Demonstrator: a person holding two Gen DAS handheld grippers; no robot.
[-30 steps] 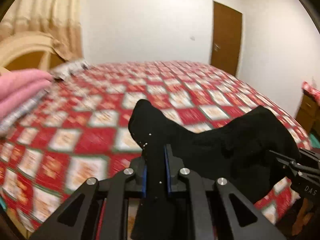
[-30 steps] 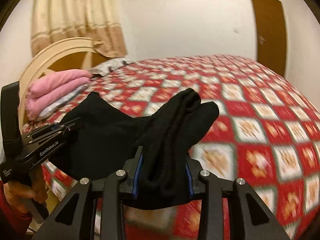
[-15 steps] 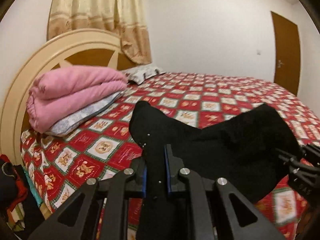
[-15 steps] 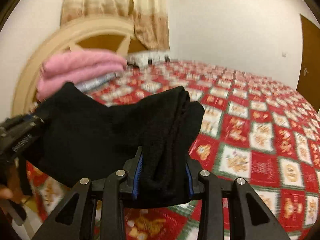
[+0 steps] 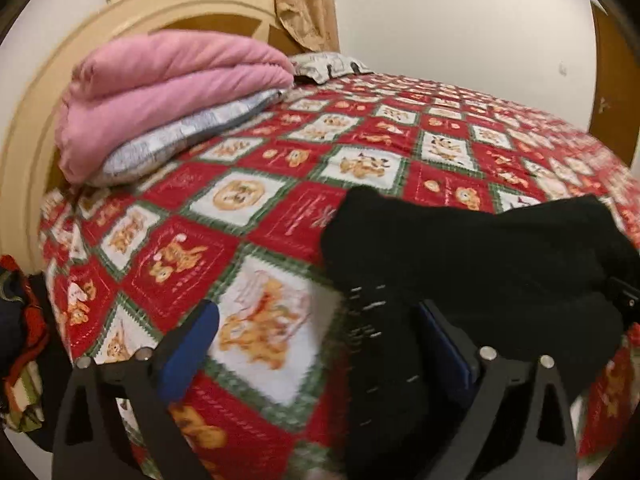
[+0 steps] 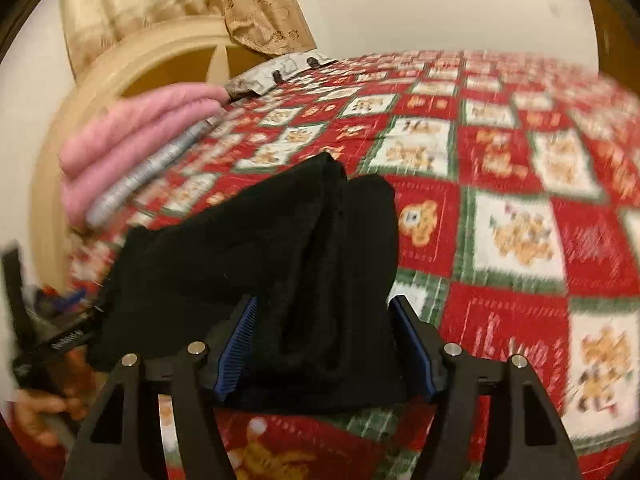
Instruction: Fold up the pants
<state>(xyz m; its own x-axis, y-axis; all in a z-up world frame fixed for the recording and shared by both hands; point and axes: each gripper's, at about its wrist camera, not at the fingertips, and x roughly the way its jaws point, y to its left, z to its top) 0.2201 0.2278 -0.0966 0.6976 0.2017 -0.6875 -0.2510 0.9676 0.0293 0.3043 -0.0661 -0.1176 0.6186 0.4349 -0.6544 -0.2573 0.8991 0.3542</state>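
Observation:
The black pants (image 5: 472, 256) lie bunched near the bed's front edge, part hanging down over it. My left gripper (image 5: 320, 332) is open wide; the pants' left end lies loose against its right finger. In the right wrist view the pants (image 6: 280, 248) are a folded black bundle. My right gripper (image 6: 324, 340) is open, its blue pads on either side of the bundle with gaps showing. The left gripper (image 6: 60, 340) and the hand holding it show at that view's left edge.
The bed has a red, white and green checked cover (image 5: 280, 168). A folded pink blanket (image 5: 160, 88) on a grey pillow lies by the cream headboard (image 5: 48, 92). Another pillow (image 5: 328, 66) sits behind. Clothes (image 5: 16, 344) hang at the left. A brown door (image 5: 616, 80) is at the right.
Both grippers have opened and let go of the pants, which now rest on the bed. Both views have swung left and lower, toward the headboard end.

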